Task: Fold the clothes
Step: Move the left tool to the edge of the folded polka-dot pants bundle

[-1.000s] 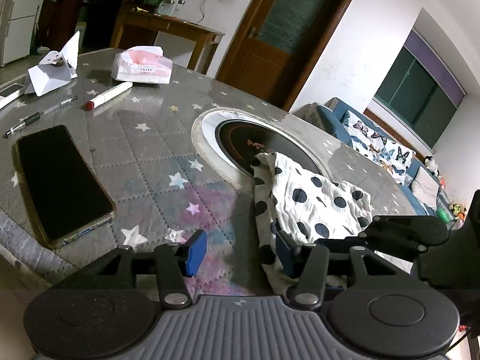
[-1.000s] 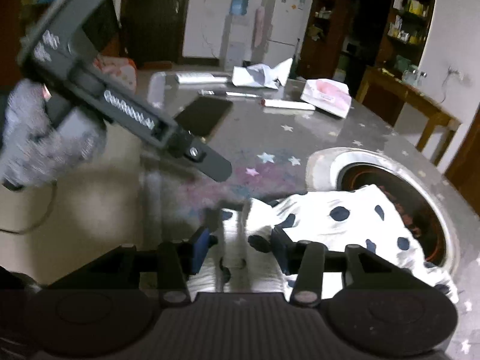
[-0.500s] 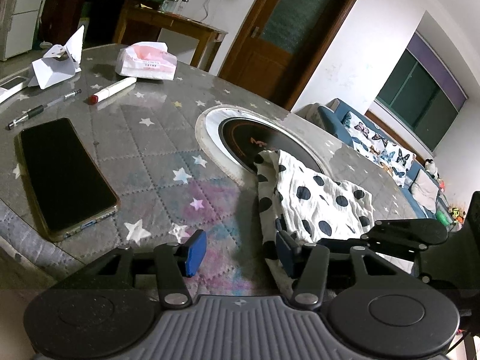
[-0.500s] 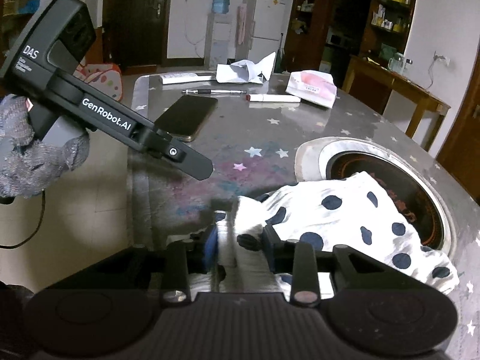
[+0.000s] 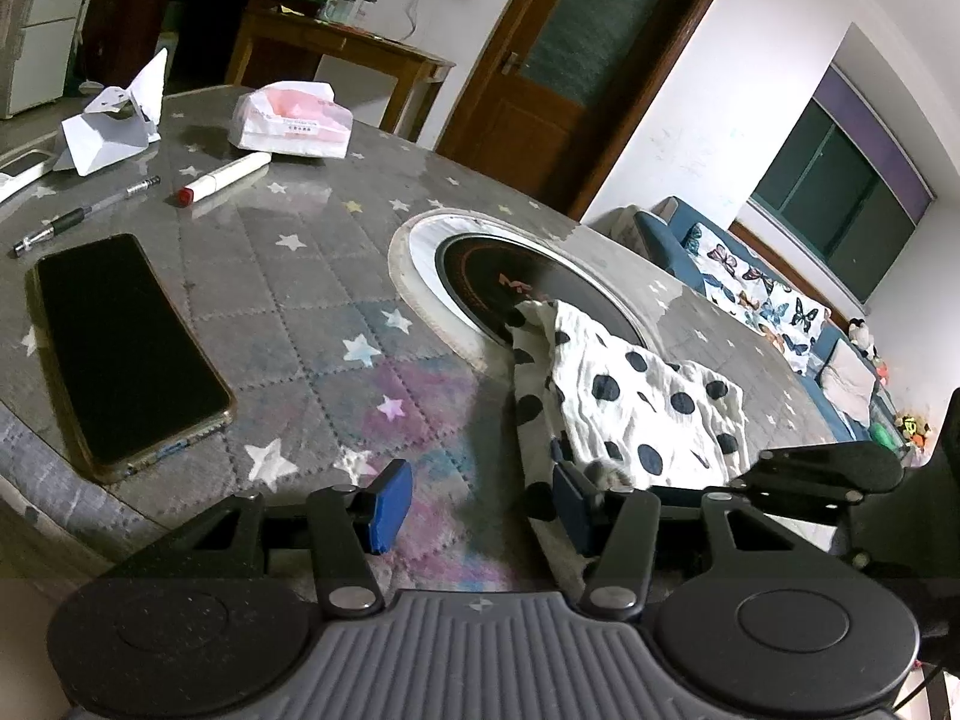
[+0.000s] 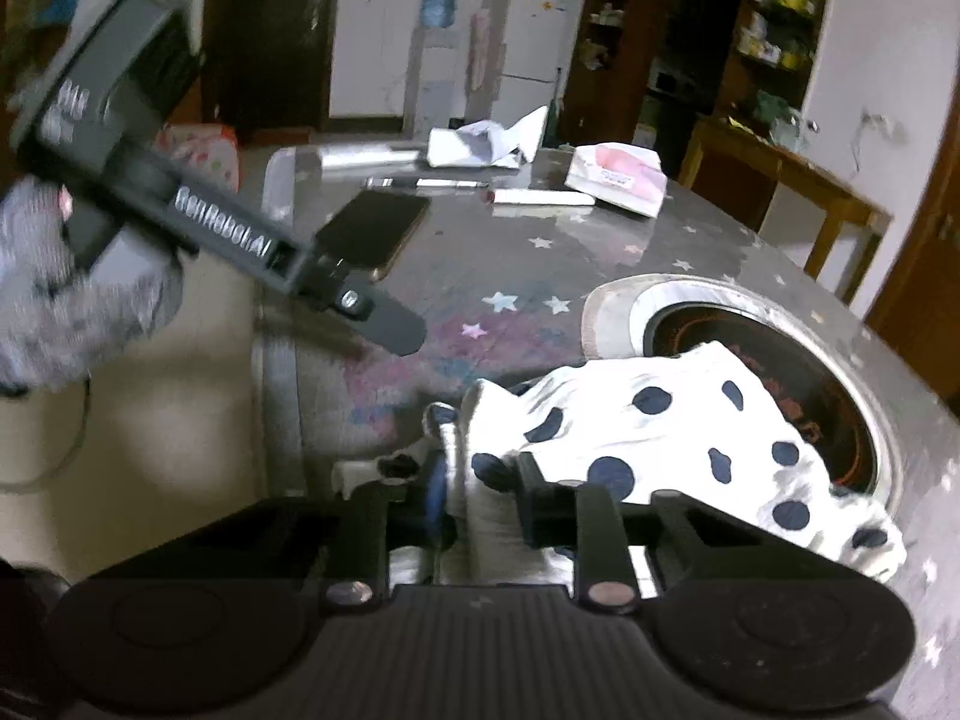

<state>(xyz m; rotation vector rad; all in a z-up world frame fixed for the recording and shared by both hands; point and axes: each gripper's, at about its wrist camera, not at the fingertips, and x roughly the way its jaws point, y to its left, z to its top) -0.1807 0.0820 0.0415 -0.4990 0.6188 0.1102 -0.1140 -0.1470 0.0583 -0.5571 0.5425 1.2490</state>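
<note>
The left gripper has a black frame with two angled black finger arms, each pinned by round silver screws. Its fingertips carry bright blue pads. Behind the arms sit two round black discs, left and right, with a ribbed grey panel between them.

The right gripper has the same black frame, silver screws, round discs and ribbed panel; its pads are blue too, as far as they show.

Seen from the right wrist, the left gripper's body is dark grey, with white "GenRobot.AI" lettering, blurred, along its side and a silver screw near its tip. The hand on it wears a speckled grey knit glove.
</note>
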